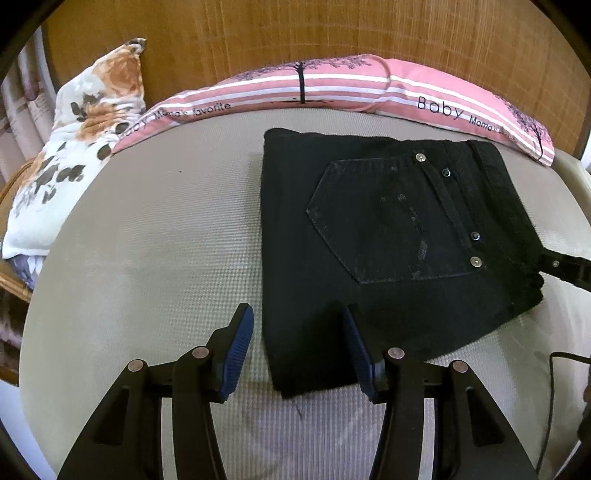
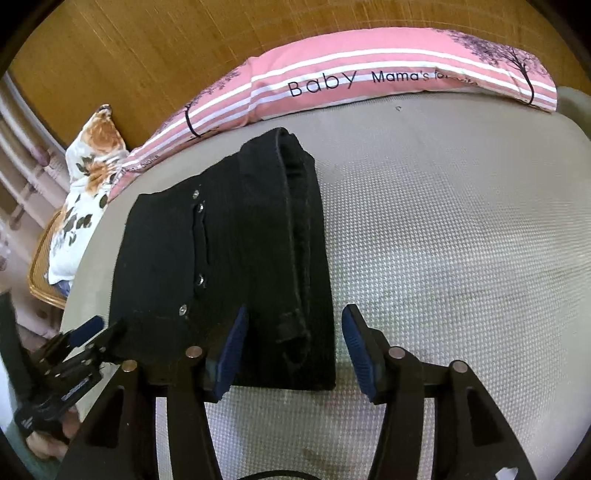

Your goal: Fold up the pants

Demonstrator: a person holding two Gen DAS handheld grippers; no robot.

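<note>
the black pants (image 1: 388, 236) lie folded into a compact rectangle on the bed (image 1: 155, 236), whose cover is a pale, waffle-textured fabric, with a back pocket (image 1: 384, 221) and its metal rivets facing up. the left gripper (image 1: 297, 350) hangs just above the near left corner of the bundle, its blue-padded fingers (image 1: 240, 354) spread wide with nothing between them but the corner of cloth and bed below; whether a pad touches the fabric cannot be told. the right gripper (image 2: 291, 347) sits at the near right end of the pants (image 2: 229, 266), also wide apart, straddling the thick folded edge where the waistband seam runs; it holds nothing clamped. in the right wrist view the left gripper (image 2: 94, 338) shows at the lower left, by the bundle's near corner. along the far side of the bed lies a long pink striped pillow (image 1: 332, 85) printed with "baby mama's favorite", touching a white floral pillow (image 1: 74, 155) at the left, both against a wooden headboard (image 1: 295, 33). a dark cable (image 1: 554, 387) trails on the bed at the right.
</note>
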